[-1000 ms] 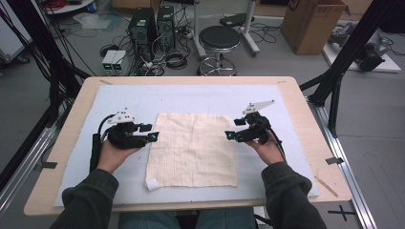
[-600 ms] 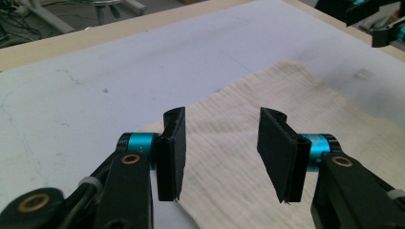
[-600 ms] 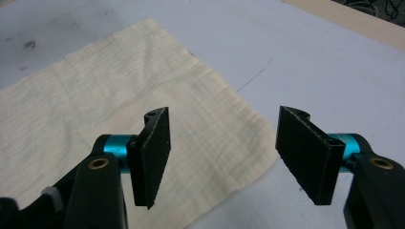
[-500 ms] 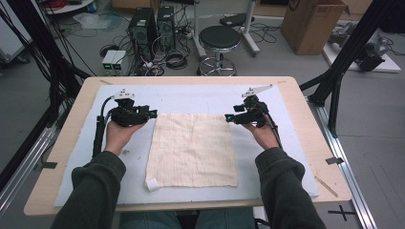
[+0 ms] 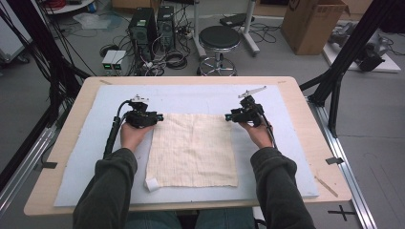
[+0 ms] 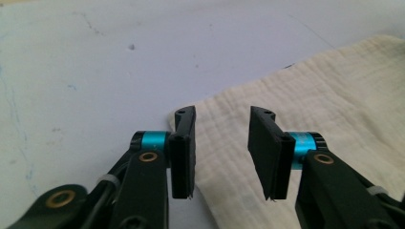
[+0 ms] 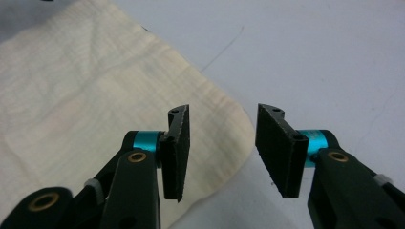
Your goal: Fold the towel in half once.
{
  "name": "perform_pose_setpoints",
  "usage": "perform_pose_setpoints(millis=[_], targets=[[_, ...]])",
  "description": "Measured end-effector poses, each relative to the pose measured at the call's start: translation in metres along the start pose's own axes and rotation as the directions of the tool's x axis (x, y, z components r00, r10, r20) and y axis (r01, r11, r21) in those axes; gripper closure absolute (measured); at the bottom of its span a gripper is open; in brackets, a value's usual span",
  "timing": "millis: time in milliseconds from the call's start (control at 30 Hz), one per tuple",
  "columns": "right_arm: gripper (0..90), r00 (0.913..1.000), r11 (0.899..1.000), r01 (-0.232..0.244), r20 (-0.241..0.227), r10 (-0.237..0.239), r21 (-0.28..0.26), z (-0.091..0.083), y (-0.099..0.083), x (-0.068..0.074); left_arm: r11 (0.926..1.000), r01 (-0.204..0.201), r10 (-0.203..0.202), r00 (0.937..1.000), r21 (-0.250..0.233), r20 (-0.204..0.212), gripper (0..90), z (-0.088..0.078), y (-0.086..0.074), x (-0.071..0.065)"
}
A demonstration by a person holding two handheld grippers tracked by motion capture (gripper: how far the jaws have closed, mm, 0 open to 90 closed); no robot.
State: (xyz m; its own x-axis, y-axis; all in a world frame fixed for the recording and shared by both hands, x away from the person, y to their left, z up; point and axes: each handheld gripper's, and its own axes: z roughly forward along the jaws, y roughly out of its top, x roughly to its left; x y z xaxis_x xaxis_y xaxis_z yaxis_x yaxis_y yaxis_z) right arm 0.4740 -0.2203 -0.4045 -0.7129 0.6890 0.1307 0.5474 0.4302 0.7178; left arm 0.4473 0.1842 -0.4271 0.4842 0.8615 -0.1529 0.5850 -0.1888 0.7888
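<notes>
A cream square cloth point(image 5: 191, 150) lies flat on the pale blue mat point(image 5: 200, 95). My left gripper point(image 5: 157, 117) is down at the cloth's far left corner. In the left gripper view the jaws point(image 6: 222, 152) stand apart with that corner of the cloth point(image 6: 334, 95) between them, the pads not pressing on it; they have just been closing. My right gripper point(image 5: 229, 116) is at the far right corner. Its jaws point(image 7: 222, 150) straddle the rounded corner of the cloth point(image 7: 71, 95) with a gap on each side, and they too have just been closing.
The mat covers most of the wooden table point(image 5: 305, 124). A small white tag point(image 5: 152, 184) sticks out at the cloth's near left corner. Beyond the table's far edge stand a stool point(image 5: 218, 38), computer cases point(image 5: 152, 24) and a cardboard box point(image 5: 313, 24).
Both hands have moved away from the person, from the cloth's sides to its two far corners, and sunk toward the mat. Both pairs of jaws stand narrower than before.
</notes>
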Motion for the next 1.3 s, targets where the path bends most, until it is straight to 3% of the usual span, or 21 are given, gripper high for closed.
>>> perform_pose_setpoints(millis=[67,200,267,400,500,633,800,1000,1300], targets=[[58.3,0.9999,1.0,-0.015,0.003,0.015,0.01,0.004,-0.002,-0.003,0.9994,0.034,-0.034,0.9993,0.005,-0.015,65.7,0.005,-0.001,0.003],[61.0,0.9996,0.999,-0.028,0.011,0.027,0.033,0.013,-0.004,-0.005,0.9978,0.064,-0.064,0.9978,0.016,-0.014,65.4,0.009,0.0,0.007],[60.4,0.9993,0.998,-0.036,0.008,0.035,0.045,0.018,-0.005,-0.006,0.998,0.056,-0.056,0.9984,0.029,-0.004,63.8,0.012,-0.001,0.006],[61.1,0.9986,0.996,-0.053,0.006,0.053,0.07,0.025,-0.007,-0.006,0.9977,0.024,-0.022,0.9994,0.063,-0.026,63.2,0.018,-0.005,0.003],[65.5,0.9991,0.995,-0.041,0.015,0.04,0.093,0.031,-0.008,-0.005,0.9978,0.008,-0.006,0.9996,0.065,-0.028,68.1,0.018,-0.005,0.002],[76.9,0.999,0.994,-0.035,0.031,0.032,0.1,0.033,-0.007,-0.004,0.998,-0.003,0.004,0.9999,0.064,-0.016,83.9,0.019,-0.005,-0.001],[84.0,0.9983,0.994,-0.058,0.006,0.058,0.093,0.031,-0.008,-0.006,0.9977,-0.007,0.008,0.9999,0.067,-0.007,86.7,0.018,-0.005,-0.001],[85.2,0.9997,0.997,-0.006,0.024,0.005,0.079,0.024,-0.003,-0.001,0.9997,0.011,-0.011,0.9999,0.02,0.006,87.1,0.012,-0.001,0.0],[85.5,0.9996,1.0,0.017,0.02,-0.017,0.021,0.009,0.006,0.0,0.9977,0.036,-0.034,0.9991,-0.057,0.026,87.3,-0.009,0.009,0.008]])
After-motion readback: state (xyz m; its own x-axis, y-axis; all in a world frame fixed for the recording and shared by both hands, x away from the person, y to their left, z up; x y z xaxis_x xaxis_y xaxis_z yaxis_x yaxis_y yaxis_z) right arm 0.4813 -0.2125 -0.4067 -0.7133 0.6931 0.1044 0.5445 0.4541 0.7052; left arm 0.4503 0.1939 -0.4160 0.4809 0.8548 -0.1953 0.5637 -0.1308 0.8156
